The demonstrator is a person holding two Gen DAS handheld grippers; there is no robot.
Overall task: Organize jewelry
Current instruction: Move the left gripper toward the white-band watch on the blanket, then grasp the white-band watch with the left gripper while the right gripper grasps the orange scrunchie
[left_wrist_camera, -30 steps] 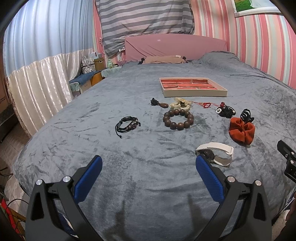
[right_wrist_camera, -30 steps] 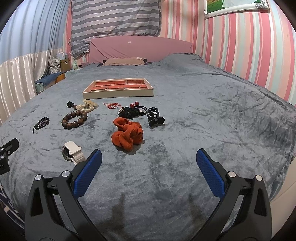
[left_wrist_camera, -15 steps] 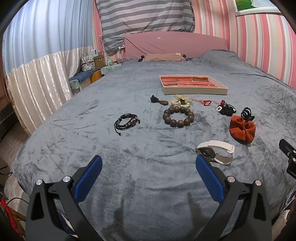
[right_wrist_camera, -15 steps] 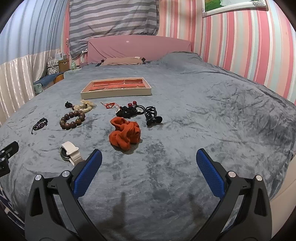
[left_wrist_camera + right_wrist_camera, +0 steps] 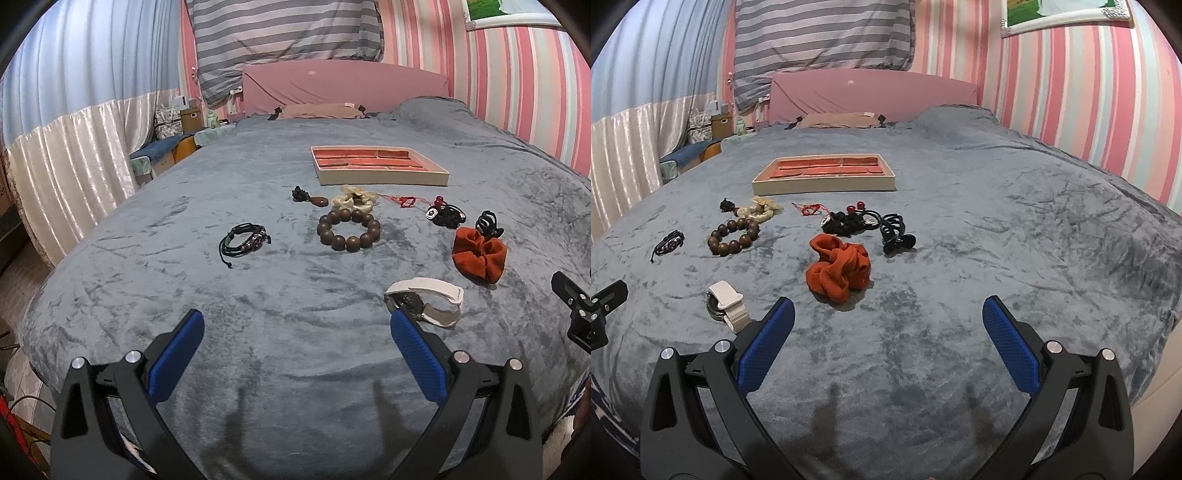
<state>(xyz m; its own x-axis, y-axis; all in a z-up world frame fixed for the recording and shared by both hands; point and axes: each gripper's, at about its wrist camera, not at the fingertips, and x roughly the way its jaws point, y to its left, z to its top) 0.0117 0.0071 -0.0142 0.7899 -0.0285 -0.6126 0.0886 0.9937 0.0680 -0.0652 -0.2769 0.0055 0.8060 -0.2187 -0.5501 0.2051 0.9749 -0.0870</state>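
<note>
1. The left gripper (image 5: 297, 328) hangs over the near edge of the bed (image 5: 184, 206), its blue fingers wide apart and holding nothing.
2. A black cord bracelet (image 5: 242, 240) lies toward the bed's left edge.
3. A brown bead bracelet (image 5: 348, 230) lies mid-bed, and the tray (image 5: 384, 180) sits behind it, toward the headboard.
4. A white watch (image 5: 424, 301) lies near the front edge.
5. An orange scrunchie (image 5: 838, 271) lies just beside a black claw clip (image 5: 895, 232).
6. The right gripper (image 5: 888, 325) also stands spread and empty.

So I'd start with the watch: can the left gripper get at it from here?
Probably yes. The left gripper is open and empty, the white-strapped watch lies just beyond its right finger, and nothing sits between them on the blanket.
</note>
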